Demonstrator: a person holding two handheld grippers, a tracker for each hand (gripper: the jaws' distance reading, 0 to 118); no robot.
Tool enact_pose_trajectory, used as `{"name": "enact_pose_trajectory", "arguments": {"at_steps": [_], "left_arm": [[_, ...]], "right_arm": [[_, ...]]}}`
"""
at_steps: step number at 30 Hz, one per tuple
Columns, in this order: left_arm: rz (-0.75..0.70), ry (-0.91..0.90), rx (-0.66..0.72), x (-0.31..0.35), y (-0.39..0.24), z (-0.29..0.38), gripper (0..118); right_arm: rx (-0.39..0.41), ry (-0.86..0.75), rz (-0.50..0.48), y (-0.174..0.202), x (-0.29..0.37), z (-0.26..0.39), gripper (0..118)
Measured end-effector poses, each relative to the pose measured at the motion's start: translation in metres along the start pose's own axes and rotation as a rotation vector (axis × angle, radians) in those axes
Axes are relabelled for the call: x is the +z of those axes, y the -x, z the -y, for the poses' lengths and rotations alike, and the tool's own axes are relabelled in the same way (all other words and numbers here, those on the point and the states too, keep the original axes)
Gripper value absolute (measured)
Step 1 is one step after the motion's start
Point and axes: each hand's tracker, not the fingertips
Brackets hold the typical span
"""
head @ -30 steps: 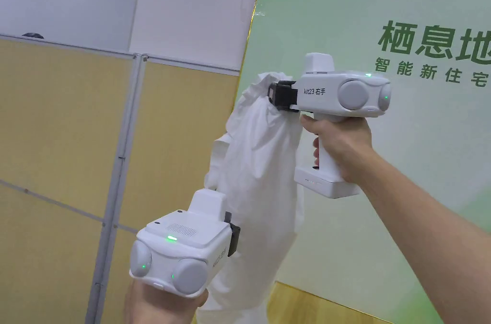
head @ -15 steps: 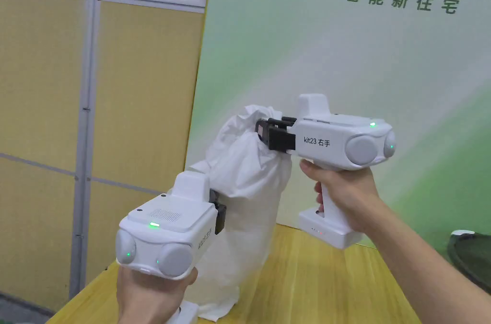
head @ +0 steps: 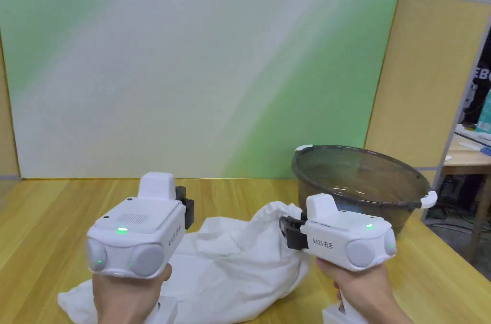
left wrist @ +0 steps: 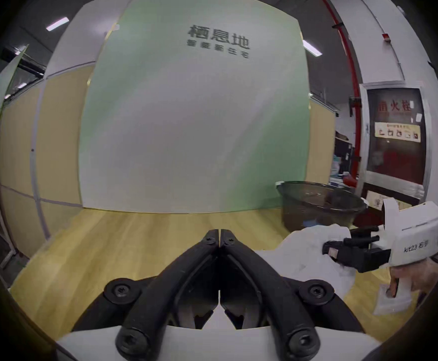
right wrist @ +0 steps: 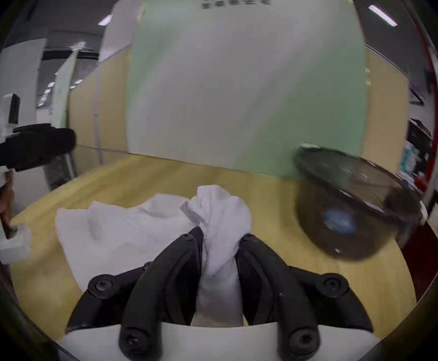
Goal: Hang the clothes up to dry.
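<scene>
A white garment (head: 225,272) lies crumpled and spread across the lower middle of the head view, on the wooden surface. One bunched end (right wrist: 220,218) rises at the lower centre of the right gripper view, pinched into a thick fold.

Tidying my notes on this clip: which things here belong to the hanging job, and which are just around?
Job:
white garment, bunched in the right gripper
left gripper, shut, holding nothing

Just around:
dark basin
wooden table
green panel
</scene>
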Motion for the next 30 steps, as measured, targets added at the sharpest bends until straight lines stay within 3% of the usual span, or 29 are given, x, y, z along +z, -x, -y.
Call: {"name": "enact_pose_trajectory", "arguments": {"at_steps": [4, 8, 9, 10, 11, 12, 13, 14, 16, 20, 24, 25, 26, 27, 28, 29, 30], "left_arm": [[0.038, 0.008, 0.031, -0.009, -0.021, 0.007, 0], [0.029, 0.026, -0.001, -0.016, -0.026, 0.017, 0], [0.028, 0.034, 0.006, -0.015, -0.025, 0.018, 0], [0.03, 0.035, 0.014, -0.014, -0.023, 0.019, 0], [0.023, 0.035, 0.011, -0.013, -0.022, 0.02, 0], [0.012, 0.032, 0.006, -0.013, -0.018, 0.021, 0], [-0.004, 0.03, 0.0, -0.014, -0.014, 0.02, 0], [-0.014, 0.032, -0.004, -0.013, -0.01, 0.018, 0], [-0.047, 0.012, -0.02, -0.008, 0.001, 0.014, 0], [-0.141, -0.034, -0.067, 0.002, 0.02, 0.005, 0], [-0.163, -0.041, -0.063, 0.017, 0.036, 0.006, 0], [-0.153, -0.029, -0.045, 0.019, 0.041, 0.008, 0], [-0.154, -0.023, -0.046, 0.022, 0.044, 0.01, 0], [-0.159, -0.01, -0.056, 0.024, 0.046, 0.011, 0], [-0.156, 0.047, -0.071, 0.024, 0.049, 0.013, 0], [-0.164, 0.097, -0.05, 0.025, 0.053, 0.014, 0], [-0.174, 0.126, -0.024, 0.026, 0.056, 0.016, 0]], "right_arm": [[-0.083, 0.063, 0.151, -0.046, 0.018, 0.02, 20], [-0.191, 0.091, 0.193, -0.07, 0.025, 0.026, 23], [-0.186, 0.083, 0.191, -0.073, 0.025, 0.027, 33], [-0.193, 0.089, 0.222, -0.073, 0.026, 0.028, 64], [-0.198, 0.096, 0.257, -0.072, 0.027, 0.028, 85], [-0.165, 0.095, 0.275, -0.067, 0.029, 0.027, 95], [-0.145, 0.055, 0.295, -0.062, 0.033, 0.023, 95], [-0.147, -0.001, 0.291, -0.056, 0.038, 0.018, 116], [-0.166, -0.14, 0.249, -0.038, 0.054, 0.0, 118], [-0.089, -0.297, 0.154, 0.005, 0.069, -0.036, 118], [-0.051, -0.353, 0.145, 0.046, 0.065, -0.051, 110], [-0.026, -0.355, 0.115, 0.054, 0.062, -0.051, 82], [-0.008, -0.338, 0.095, 0.059, 0.055, -0.052, 36], [0.003, -0.328, 0.099, 0.066, 0.049, -0.051, 7], [0.039, -0.317, 0.106, 0.073, 0.041, -0.049, 7], [0.027, -0.309, 0.143, 0.072, 0.039, -0.042, 7], [0.021, -0.266, 0.118, 0.079, 0.033, -0.043, 7]]}}
